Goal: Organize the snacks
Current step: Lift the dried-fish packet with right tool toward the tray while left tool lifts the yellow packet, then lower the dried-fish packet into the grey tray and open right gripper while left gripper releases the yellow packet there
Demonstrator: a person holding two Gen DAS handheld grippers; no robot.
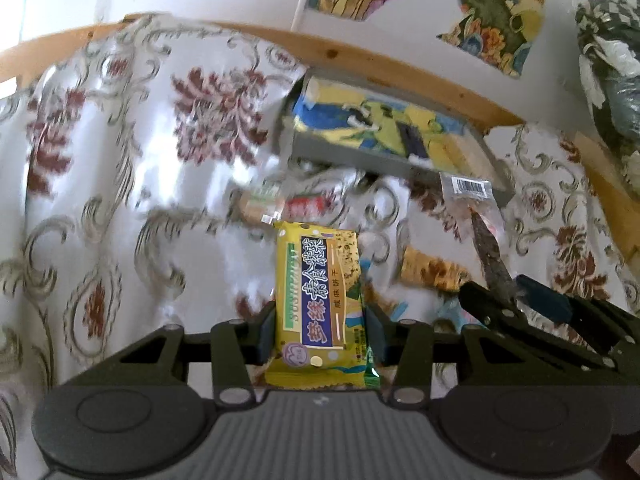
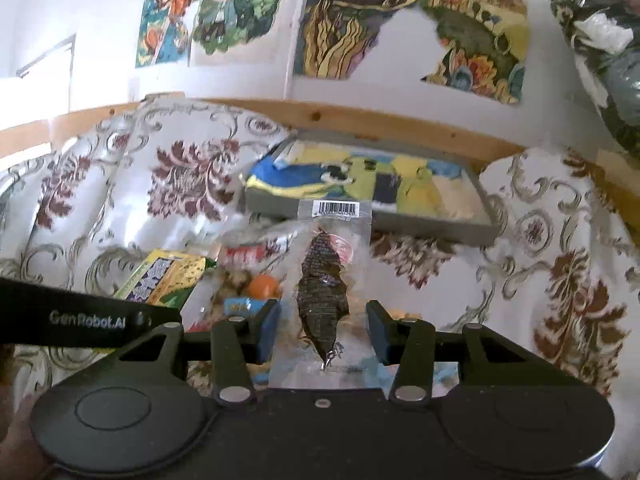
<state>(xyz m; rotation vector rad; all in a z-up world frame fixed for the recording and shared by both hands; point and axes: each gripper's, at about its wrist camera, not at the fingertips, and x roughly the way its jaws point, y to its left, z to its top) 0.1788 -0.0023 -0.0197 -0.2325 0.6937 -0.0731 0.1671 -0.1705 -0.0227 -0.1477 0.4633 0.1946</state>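
The left gripper (image 1: 320, 330) clenches a yellow biscuit pack (image 1: 318, 304) lengthwise, while the right gripper (image 2: 322, 330) pinches a clear snack packet (image 2: 326, 280) pointing forward.

- A floral tablecloth (image 2: 560, 280) with dark red blooms and grey scrolls covers the table.
- A wooden rail (image 2: 360, 120) runs along the table's far edge.
- Torn cartoon posters (image 2: 352, 28) cling to the white wall (image 2: 80, 8) beyond.
- A checked, plastic-wrapped bundle (image 2: 604, 40) sits at far right.
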